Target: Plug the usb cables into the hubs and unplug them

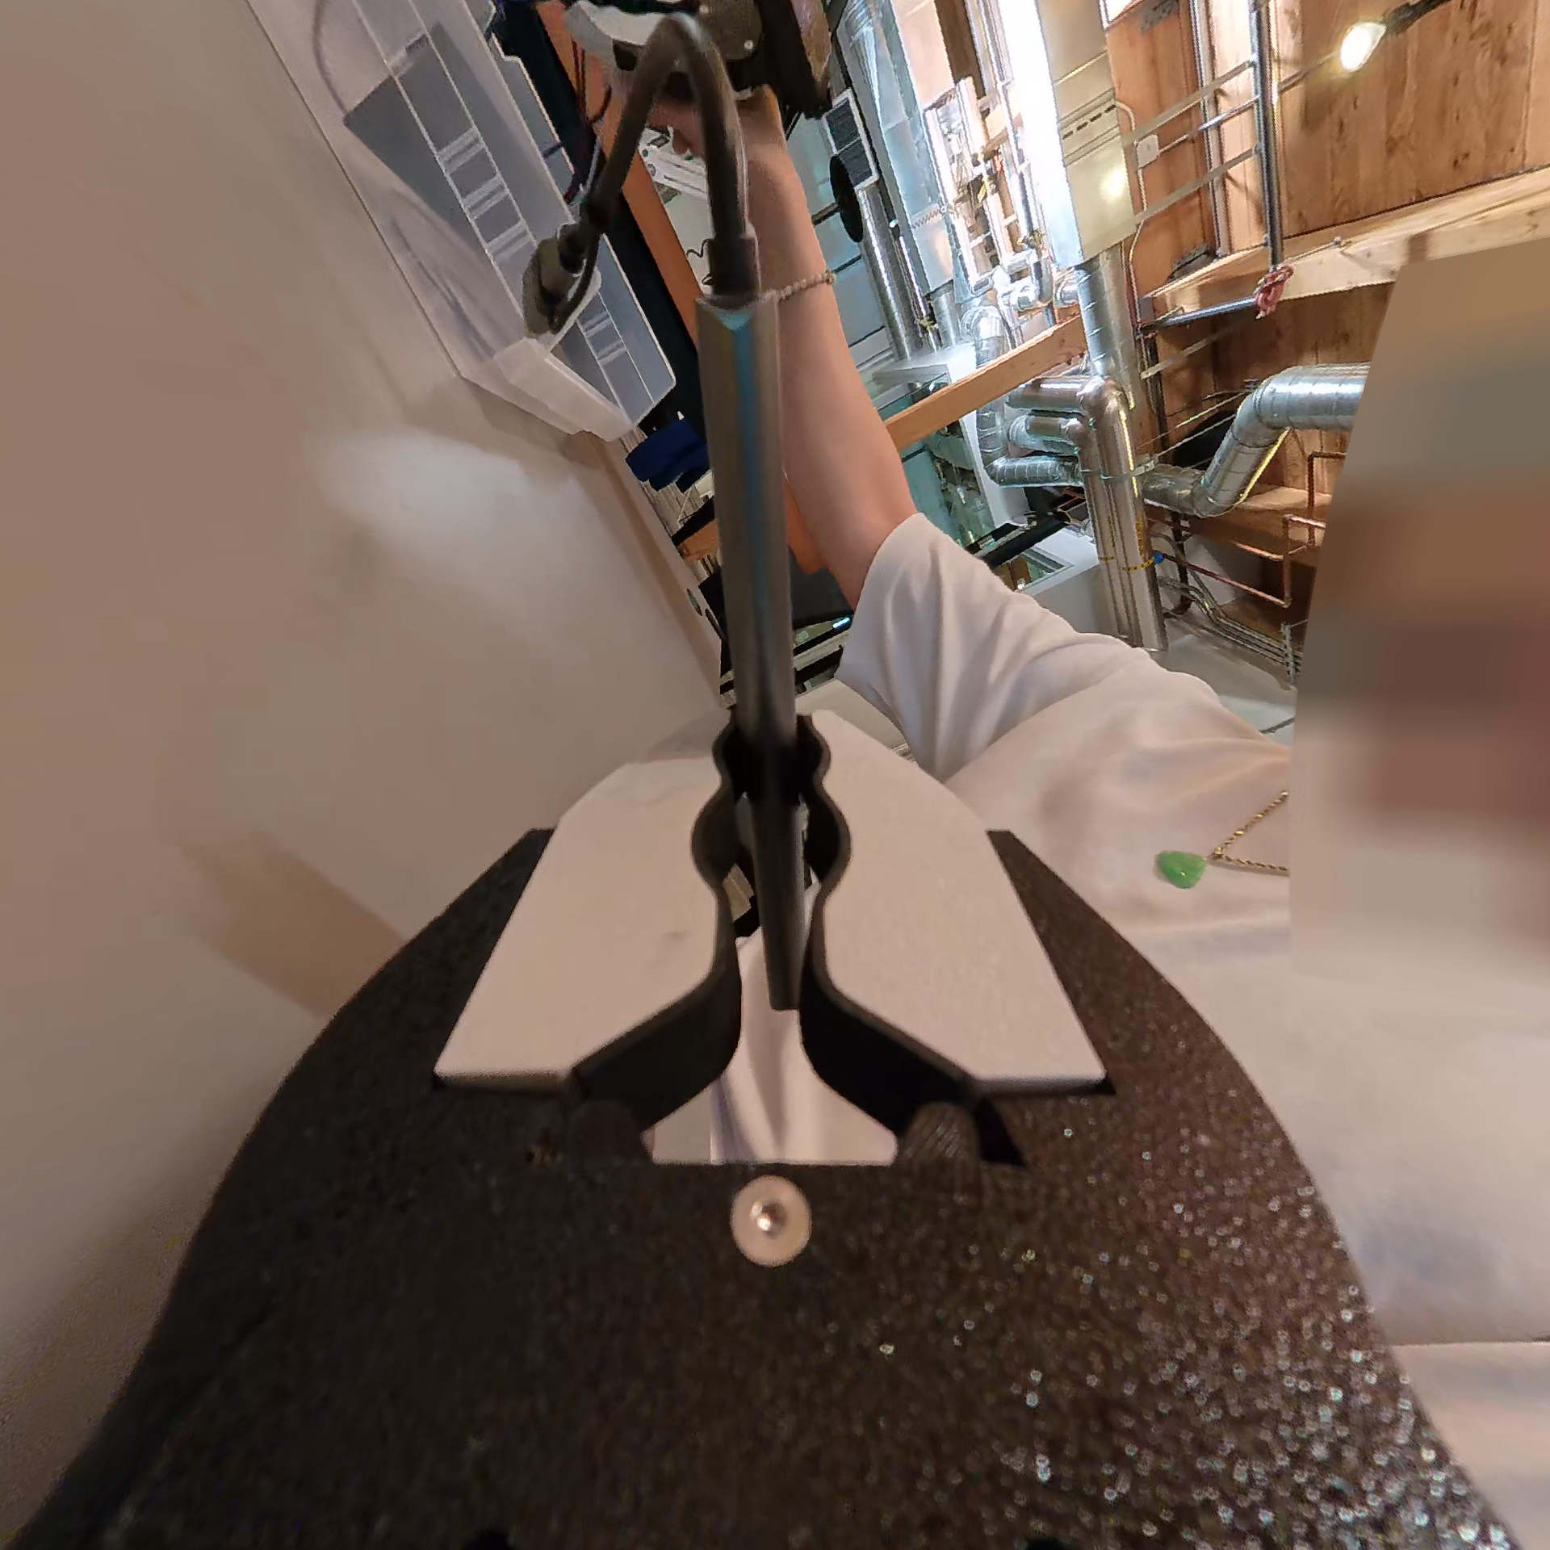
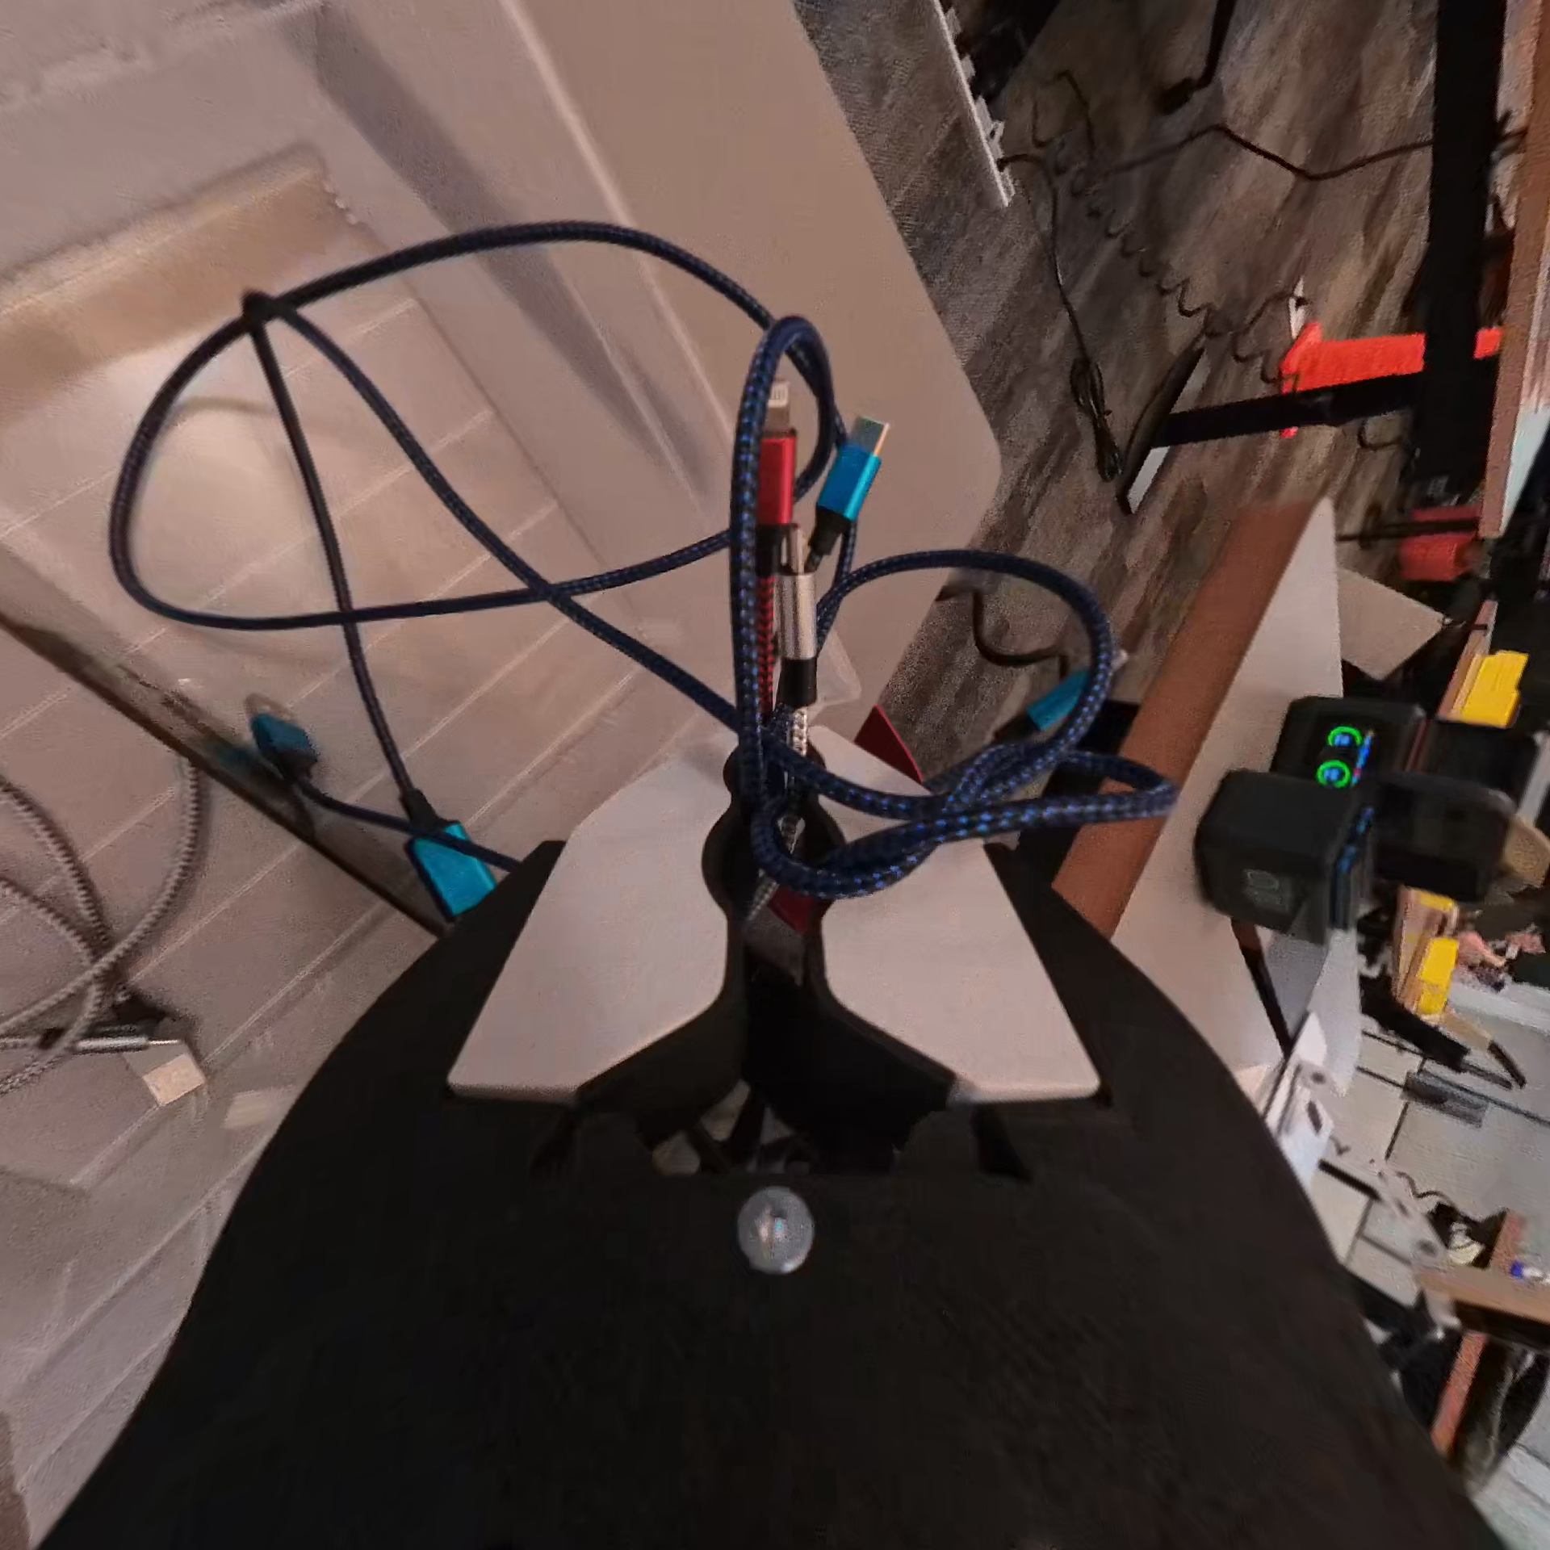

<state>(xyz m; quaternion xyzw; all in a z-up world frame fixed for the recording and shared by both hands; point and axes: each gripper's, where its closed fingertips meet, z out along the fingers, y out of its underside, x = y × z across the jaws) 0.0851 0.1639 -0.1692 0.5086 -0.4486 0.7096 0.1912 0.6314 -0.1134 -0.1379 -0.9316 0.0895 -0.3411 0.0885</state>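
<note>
In the left wrist view my left gripper [image 1: 767,755] is shut on a slim grey USB hub [image 1: 751,545], which stands straight out from the fingers. The hub's dark cable [image 1: 671,67] arcs over the top and ends in a plug [image 1: 553,268] hanging free. In the right wrist view my right gripper [image 2: 776,805] is shut on a tangled bundle of blue braided cables [image 2: 923,822]. Red [image 2: 776,478], blue [image 2: 851,474] and silver [image 2: 797,612] connectors stick up from the bundle. Another blue plug [image 2: 449,864] hangs at the left.
A clear plastic organiser box [image 1: 470,193] lies on the white table [image 1: 252,587]. A person's bare arm [image 1: 839,377] and white sleeve [image 1: 1006,671] are close behind the hub. A grey braided cable with a metal plug [image 2: 163,1074] lies at the left. A black camera unit [image 2: 1283,872] is at the right. Left tips to right tips: about 60 centimeters.
</note>
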